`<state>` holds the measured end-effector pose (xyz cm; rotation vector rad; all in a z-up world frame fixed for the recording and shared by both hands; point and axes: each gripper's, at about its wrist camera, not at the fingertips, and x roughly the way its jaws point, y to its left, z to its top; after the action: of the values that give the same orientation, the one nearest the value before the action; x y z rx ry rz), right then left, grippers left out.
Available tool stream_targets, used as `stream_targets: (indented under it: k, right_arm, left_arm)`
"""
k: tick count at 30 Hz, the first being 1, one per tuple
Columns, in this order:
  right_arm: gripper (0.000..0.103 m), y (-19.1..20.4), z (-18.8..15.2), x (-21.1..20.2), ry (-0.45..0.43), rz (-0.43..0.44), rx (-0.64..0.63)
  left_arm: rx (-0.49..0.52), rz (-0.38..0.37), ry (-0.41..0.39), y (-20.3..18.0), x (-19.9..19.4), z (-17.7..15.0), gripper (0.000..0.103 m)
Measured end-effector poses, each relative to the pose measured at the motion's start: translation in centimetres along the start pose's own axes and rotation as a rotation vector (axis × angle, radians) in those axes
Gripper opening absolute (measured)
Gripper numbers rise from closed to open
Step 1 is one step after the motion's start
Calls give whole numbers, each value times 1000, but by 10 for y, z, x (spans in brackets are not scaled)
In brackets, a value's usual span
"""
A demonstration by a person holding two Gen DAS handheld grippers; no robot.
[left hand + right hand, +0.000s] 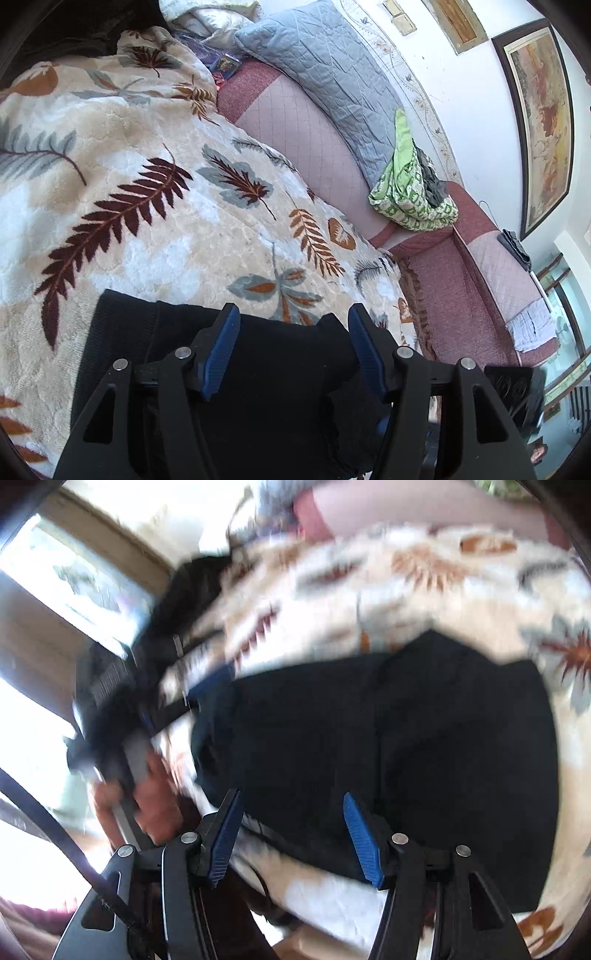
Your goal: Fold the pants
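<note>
The black pants [277,369] lie folded in a thick bundle on a cream blanket with a leaf pattern [166,184]. My left gripper [292,310] hovers over the bundle's far edge. Its blue pads stand apart, with black cloth filling the gap below them. The right wrist view is blurred. There the pants [406,738] form a dark rectangle on the blanket [406,590]. My right gripper [291,795] stands open over their near edge with nothing gripped. A person's hand [151,797] holds a blurred black tool at the left end of the pants.
A grey quilted pillow [325,81] and a green patterned cloth [410,192] lie on the pink quilted cover [443,288] beyond the blanket. A framed painting [539,122] hangs on the wall. A bright window [74,583] is at the left.
</note>
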<state>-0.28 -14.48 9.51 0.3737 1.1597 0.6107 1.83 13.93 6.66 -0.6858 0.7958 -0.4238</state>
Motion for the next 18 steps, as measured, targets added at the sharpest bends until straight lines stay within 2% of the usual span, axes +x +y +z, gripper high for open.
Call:
stream_targets:
  k: [2, 5, 6, 8, 9, 12, 14, 16, 18]
  right_arm:
    - [62, 2, 19, -2, -43, -60, -17]
    - [62, -3, 62, 16, -68, -316, -123]
    - [61, -8, 71, 25, -58, -367, -147]
    - [18, -23, 93, 57, 17, -487, -184]
    - [2, -35, 102, 77, 76, -528, -171]
    - [0, -69, 119, 108, 171, -528, -102]
    - [1, -72, 134, 102, 126, -514, -89]
    - [20, -70, 147, 91, 71, -549, -70]
    - [25, -63, 150, 71, 11, -494, -46]
  left_arm:
    - [-15, 28, -17, 4, -3, 1, 61]
    - [-35, 57, -26, 10, -5, 3, 61]
    - [-39, 78, -30, 13, -5, 3, 61]
    - [-42, 112, -26, 16, -4, 4, 61]
    - [-45, 115, -25, 17, -3, 4, 61]
    - [-59, 107, -34, 21, -7, 6, 61]
    - [-63, 98, -53, 22, -11, 7, 61]
    - [-71, 97, -73, 24, -16, 7, 62]
    - [-84, 101, -84, 27, -18, 8, 65]
